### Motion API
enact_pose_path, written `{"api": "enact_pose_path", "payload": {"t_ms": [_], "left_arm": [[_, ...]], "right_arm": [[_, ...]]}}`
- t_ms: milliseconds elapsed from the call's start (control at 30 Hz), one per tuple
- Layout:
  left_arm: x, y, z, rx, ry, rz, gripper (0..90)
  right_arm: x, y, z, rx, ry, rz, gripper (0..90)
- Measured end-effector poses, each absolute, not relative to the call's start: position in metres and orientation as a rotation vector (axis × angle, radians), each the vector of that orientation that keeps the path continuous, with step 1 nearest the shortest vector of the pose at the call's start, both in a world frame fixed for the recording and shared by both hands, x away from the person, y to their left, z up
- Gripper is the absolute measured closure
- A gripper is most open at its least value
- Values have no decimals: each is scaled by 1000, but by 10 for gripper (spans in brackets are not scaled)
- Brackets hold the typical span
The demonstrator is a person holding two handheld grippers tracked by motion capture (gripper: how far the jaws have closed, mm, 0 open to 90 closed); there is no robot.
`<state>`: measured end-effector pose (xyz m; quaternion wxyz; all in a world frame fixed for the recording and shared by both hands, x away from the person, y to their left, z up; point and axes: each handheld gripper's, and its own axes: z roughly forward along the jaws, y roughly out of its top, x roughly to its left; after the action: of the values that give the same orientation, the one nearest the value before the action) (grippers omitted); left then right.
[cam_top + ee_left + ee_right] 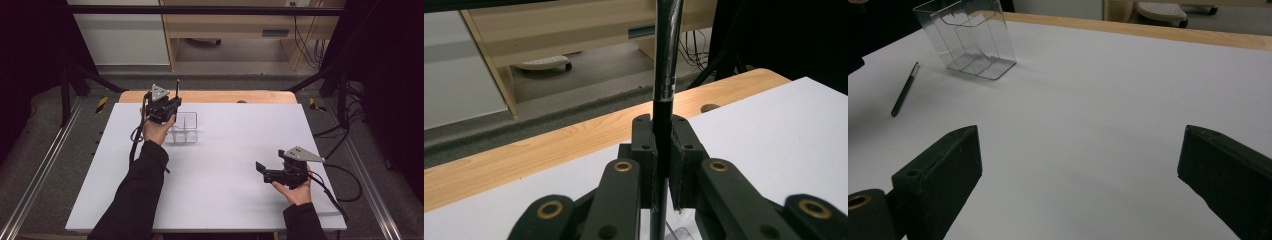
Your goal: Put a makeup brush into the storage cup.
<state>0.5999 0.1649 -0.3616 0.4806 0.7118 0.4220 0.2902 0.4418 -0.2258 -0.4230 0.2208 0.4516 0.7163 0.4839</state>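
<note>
L tool clamped on 1 upright black pen, its tip cut off. R tool jaws apart. 1 clear divided holder, 1 more pen flat on tabletop.

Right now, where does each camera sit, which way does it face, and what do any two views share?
High view: above the near edge, facing forward and down on the white table; both forearms, left gripper, right gripper.
Left gripper view: along shut jaws clamping an upright black pen, toward the wooden edge.
Right gripper view: low, between open jaws, facing the clear organizer, shared with the high view.
</note>
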Motion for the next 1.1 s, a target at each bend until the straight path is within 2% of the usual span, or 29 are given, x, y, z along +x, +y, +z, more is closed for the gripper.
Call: {"api": "enact_pose_path", "payload": {"t_ms": [1100], "left_arm": [[596, 168, -396, 1775, 1041, 693, 826]], "right_arm": [[442, -224, -424, 1250, 1982, 1337, 46]]}}
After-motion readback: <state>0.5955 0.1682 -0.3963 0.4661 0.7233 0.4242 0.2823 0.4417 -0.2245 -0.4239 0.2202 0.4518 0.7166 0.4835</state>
